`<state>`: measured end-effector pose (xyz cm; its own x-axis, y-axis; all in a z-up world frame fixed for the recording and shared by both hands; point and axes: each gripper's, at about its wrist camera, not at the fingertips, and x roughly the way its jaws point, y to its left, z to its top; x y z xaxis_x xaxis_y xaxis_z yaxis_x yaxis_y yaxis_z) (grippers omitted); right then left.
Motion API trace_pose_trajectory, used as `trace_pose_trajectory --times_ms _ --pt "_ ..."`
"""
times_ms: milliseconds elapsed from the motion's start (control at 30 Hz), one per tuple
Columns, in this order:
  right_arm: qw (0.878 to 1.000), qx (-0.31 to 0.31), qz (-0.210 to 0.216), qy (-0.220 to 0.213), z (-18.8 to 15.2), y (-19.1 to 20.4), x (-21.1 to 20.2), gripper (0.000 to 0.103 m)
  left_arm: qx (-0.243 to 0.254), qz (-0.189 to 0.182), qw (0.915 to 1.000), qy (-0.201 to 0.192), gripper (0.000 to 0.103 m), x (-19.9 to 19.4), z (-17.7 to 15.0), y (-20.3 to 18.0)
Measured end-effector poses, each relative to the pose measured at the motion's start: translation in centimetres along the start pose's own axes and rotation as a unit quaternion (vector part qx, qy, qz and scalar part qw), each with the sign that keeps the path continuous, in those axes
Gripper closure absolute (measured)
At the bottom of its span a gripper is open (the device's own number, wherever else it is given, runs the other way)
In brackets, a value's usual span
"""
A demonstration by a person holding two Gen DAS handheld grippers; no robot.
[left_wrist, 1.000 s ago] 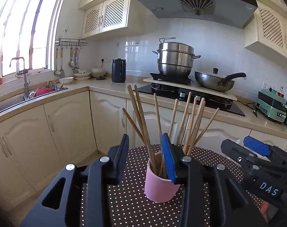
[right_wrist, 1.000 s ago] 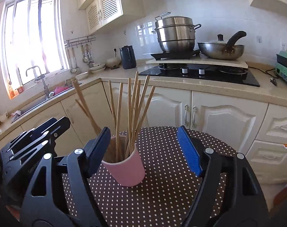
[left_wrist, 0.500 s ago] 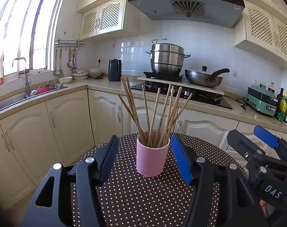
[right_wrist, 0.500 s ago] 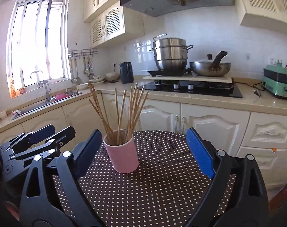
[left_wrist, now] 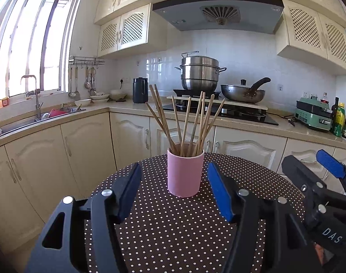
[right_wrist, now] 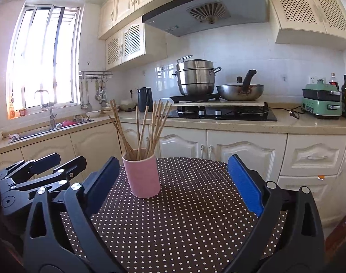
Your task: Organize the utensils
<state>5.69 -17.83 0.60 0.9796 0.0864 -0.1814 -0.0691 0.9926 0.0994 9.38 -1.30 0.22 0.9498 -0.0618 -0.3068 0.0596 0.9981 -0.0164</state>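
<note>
A pink cup (left_wrist: 185, 173) (right_wrist: 142, 177) holding several wooden chopsticks (left_wrist: 188, 122) (right_wrist: 147, 127) stands upright on a round brown table with white dots (left_wrist: 173, 232) (right_wrist: 195, 209). My left gripper (left_wrist: 174, 177) is open, and the cup stands just beyond its blue pads, touching neither. My right gripper (right_wrist: 173, 159) has its jaws opening wide with nothing between them; the cup is ahead, near its left finger. Each gripper also shows in the other's view: the right gripper (left_wrist: 303, 157) at the right edge, the left gripper (right_wrist: 69, 159) at the left.
Behind the table runs a kitchen counter (left_wrist: 241, 125) with a hob, a steel steamer pot (left_wrist: 200, 72) and a wok (left_wrist: 242, 92). A sink (left_wrist: 36, 118) lies under the window at the left. A green appliance (right_wrist: 322, 102) and bottles stand at the right.
Both grippers have drawn back from the cup, which now looks smaller and farther off. Both pairs of jaws stand wider apart than before.
</note>
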Motion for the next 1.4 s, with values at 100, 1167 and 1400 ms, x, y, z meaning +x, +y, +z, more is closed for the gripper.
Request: trace_pose_trajectory --times_ms 100,1167,1400 --pt "1.000 0.005 -0.008 -0.007 -1.2 -0.3 0.0 0.009 -0.002 -0.003 0.9999 -0.012 0.043 0.1 -0.9 -0.4" --pt "0.998 -0.016 -0.046 -0.049 -3.7 -0.2 1.2 0.008 -0.022 0.020 0.9968 -0.074 0.040 1.4 -4.0 -0.1" --pt "0.998 0.000 -0.043 -0.042 -3.7 -0.7 1.4 0.008 -0.018 0.020 0.9974 -0.067 0.037 1.6 -4.1 -0.3"
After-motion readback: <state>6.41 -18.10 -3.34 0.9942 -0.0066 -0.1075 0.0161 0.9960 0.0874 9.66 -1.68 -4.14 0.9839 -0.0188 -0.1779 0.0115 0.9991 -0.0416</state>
